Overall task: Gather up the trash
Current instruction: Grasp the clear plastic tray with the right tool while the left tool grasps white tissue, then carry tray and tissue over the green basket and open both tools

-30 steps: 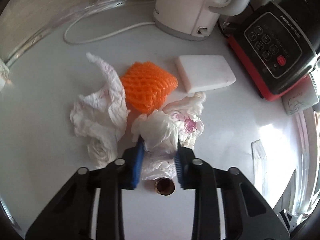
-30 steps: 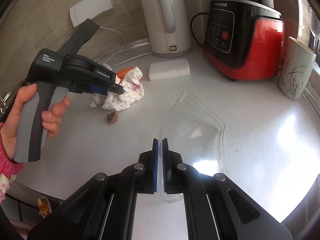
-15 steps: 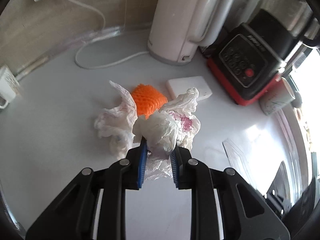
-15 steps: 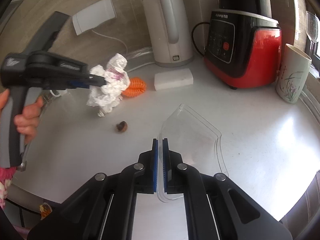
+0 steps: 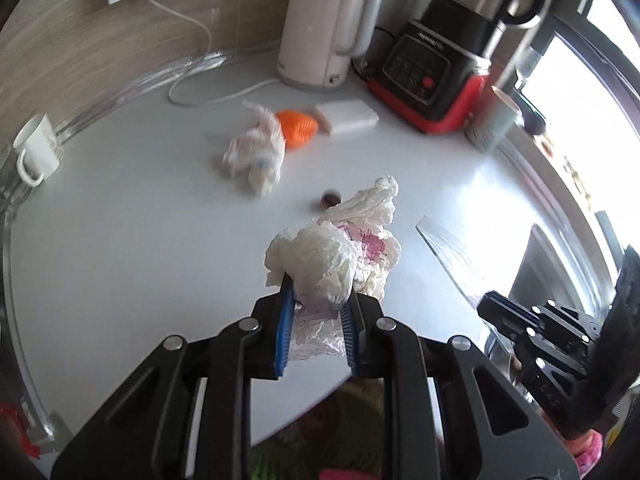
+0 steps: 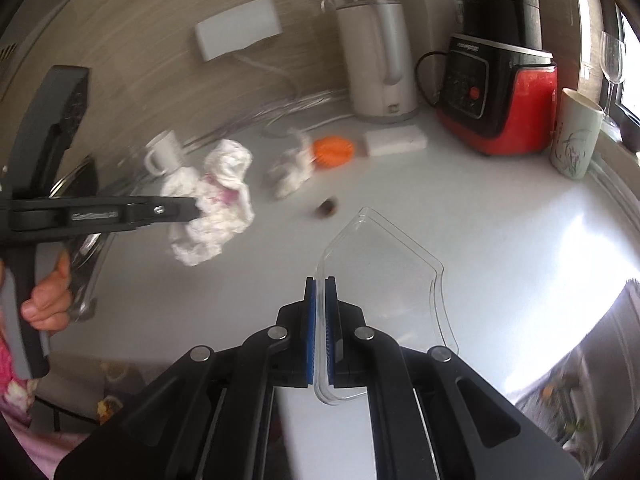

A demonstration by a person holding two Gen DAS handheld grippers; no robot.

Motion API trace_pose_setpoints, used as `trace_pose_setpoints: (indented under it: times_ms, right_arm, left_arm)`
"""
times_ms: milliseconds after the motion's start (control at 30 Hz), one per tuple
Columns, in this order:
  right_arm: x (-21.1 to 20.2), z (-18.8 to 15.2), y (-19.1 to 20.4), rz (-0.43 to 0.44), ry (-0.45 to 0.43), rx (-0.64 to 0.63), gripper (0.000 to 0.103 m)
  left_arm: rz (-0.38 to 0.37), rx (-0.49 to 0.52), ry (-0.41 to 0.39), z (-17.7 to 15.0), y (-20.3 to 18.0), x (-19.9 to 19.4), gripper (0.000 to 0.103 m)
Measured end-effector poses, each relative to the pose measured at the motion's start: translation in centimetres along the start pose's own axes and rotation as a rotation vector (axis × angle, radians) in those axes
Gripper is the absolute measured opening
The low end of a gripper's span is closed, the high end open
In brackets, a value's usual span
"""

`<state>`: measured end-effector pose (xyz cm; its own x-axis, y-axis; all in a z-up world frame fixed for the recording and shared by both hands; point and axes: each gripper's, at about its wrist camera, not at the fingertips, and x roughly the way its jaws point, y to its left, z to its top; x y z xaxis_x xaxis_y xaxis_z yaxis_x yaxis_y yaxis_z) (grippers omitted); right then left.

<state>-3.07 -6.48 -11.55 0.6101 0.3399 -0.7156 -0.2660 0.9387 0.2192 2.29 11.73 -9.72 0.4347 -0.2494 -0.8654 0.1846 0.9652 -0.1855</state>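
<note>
Our left tongs (image 5: pixel 316 304) pinch a stained tissue (image 5: pixel 340 256) above the counter (image 5: pixel 140 240); our right tongs (image 6: pixel 320 320) pinch a clear lid (image 6: pixel 380 264), seemingly lifted too.

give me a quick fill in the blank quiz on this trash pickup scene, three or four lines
1. The left tongs are shut on a crumpled, pink-stained ____.
2. The right tongs pinch the rim of a clear ____ container.
3. The foam net beside the white sponge is coloured ____.
4. The blender has a ____ base.

Missing words: tissue; plastic; orange; red
</note>
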Motion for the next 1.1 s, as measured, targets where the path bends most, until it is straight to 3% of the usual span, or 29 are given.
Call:
trace_pose_setpoints:
  times_ms: [167, 367, 600, 800, 867, 900, 933, 1033, 1100]
  right_arm:
    - [-2.7, -5.4, 5.7, 0.032, 0.067, -0.015, 0.005]
    - [-2.5, -11.5, 11.5, 0.061, 0.161, -0.008, 0.005]
    - [-0.4, -15.7, 14.7, 0.057, 0.217, 0.031, 0.005]
    - [1.0, -16.8, 14.7, 0.001, 0.222, 0.051, 0.006]
    - [2.6, -17.4, 14.2, -0.014, 0.252, 0.052, 0.021]
    - [3.3, -17.7, 14.0, -0.016, 0.265, 0.061, 0.044]
    - [3.9, -17.8, 13.7, -0.037, 0.270, 0.076, 0.057]
    - [4.0, -17.6, 13.1, -0.060, 0.256, 0.122, 0.057]
    - [2.4, -16.8, 12.7, -0.066, 0.205, 0.161, 0.063]
  left_arm:
    - [-0.005, 0.027, 0.026, -4.6, 2.0, -2.1, 0.021]
    - [-0.026, 0.066, 0.051, -8.4, 3.4, -3.5, 0.021]
    - [-0.039, 0.140, 0.048, -10.9, 3.3, -4.8, 0.021]
    - [-0.054, 0.185, 0.041, -11.9, 3.0, -5.5, 0.021]
    - [-0.058, 0.194, 0.038, -12.0, 3.0, -5.6, 0.022]
    - [-0.061, 0.198, 0.039, -12.0, 2.9, -5.6, 0.022]
    - [-0.062, 0.201, 0.039, -12.1, 3.0, -5.6, 0.022]
    - [-0.064, 0.208, 0.037, -12.1, 3.0, -5.7, 0.022]
    - [-0.064, 0.215, 0.032, -12.2, 3.0, -5.8, 0.022]
